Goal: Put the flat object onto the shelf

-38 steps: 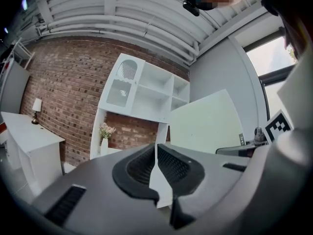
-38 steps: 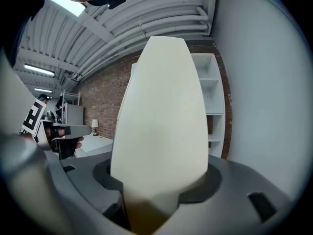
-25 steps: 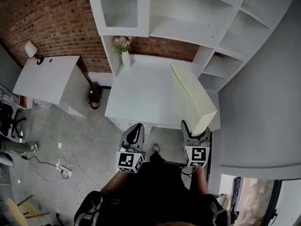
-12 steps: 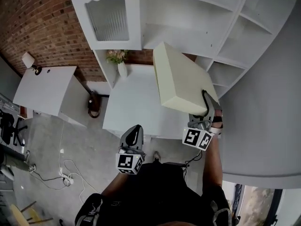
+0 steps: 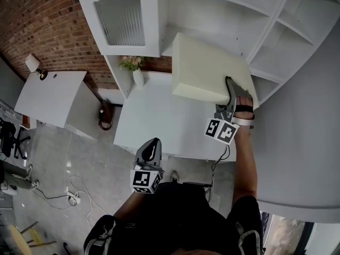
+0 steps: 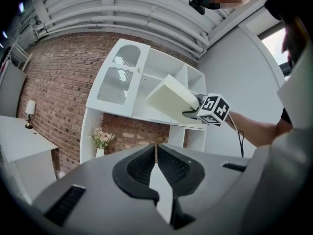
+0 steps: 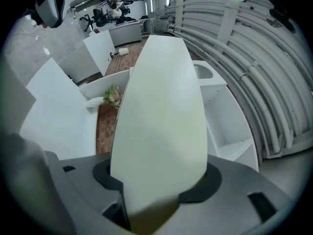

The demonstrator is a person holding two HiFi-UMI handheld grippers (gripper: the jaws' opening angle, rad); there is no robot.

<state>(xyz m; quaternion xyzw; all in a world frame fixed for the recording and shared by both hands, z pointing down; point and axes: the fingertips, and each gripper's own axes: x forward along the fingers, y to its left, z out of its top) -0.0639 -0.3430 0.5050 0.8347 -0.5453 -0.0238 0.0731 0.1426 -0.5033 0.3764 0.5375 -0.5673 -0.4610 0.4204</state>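
right tongs (image 5: 229, 92): we pinch the flat cream slab (image 5: 204, 73) by its near edge | slab: raised above the desk (image 5: 154, 126), tilted, far end at the white shelf unit (image 5: 212, 15), contact unclear | left tongs (image 5: 152, 149): pressed together, empty, low at the desk's front | flower vase (image 5: 137, 73): back of the desk

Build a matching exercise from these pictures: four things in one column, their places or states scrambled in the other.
1. cream flat box
2. left gripper
3. flower vase
4. wall lamp

A. on the white desk
B. jaws together, nothing between them
C. at the brick wall
D. clamped in the right gripper, raised before the shelf unit

Pairs: 1-D, 2-B, 3-A, 4-C
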